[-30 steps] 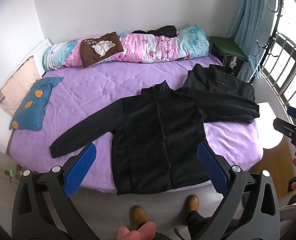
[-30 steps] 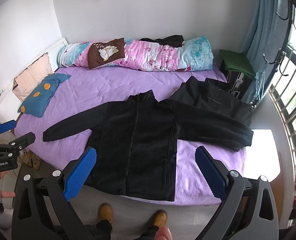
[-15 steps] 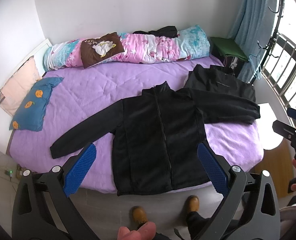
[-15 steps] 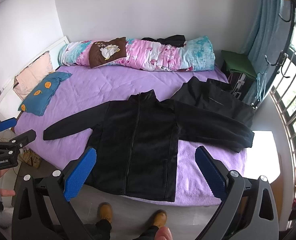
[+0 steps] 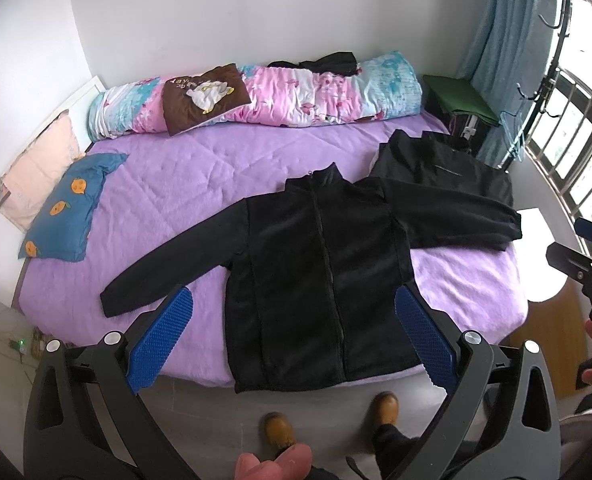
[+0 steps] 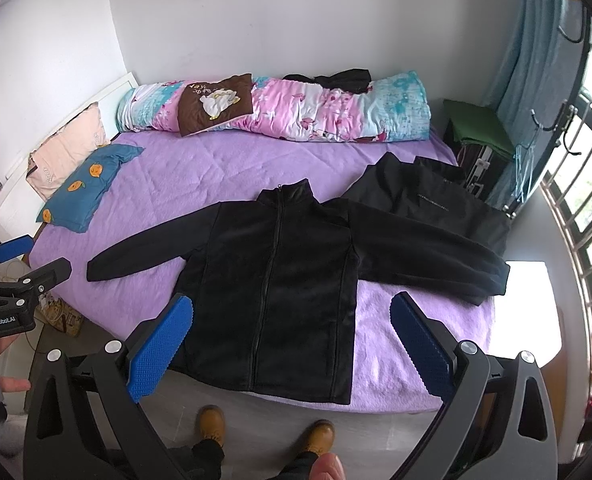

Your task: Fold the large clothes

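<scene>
A black zip-up fleece jacket [image 5: 320,276] lies flat and face up on the purple bed [image 5: 199,184], both sleeves spread out; it also shows in the right wrist view [image 6: 271,284]. Its right sleeve lies over a second black garment [image 5: 444,168] at the bed's right side. My left gripper [image 5: 291,332] is open and empty, held well above the jacket's hem. My right gripper [image 6: 289,340] is open and empty too, above the hem. Each gripper shows at the edge of the other's view.
A rolled pink and blue quilt [image 5: 255,100] with a brown cushion lies along the far wall. A blue pillow [image 5: 67,212] and a peach pillow sit at the left. A curtain [image 5: 496,40], window bars and a white stool stand right. The person's brown boots [image 5: 384,408] stand by the bed's near edge.
Both grippers stay open and almost still; the views have shifted very slightly. The jacket has not moved.
</scene>
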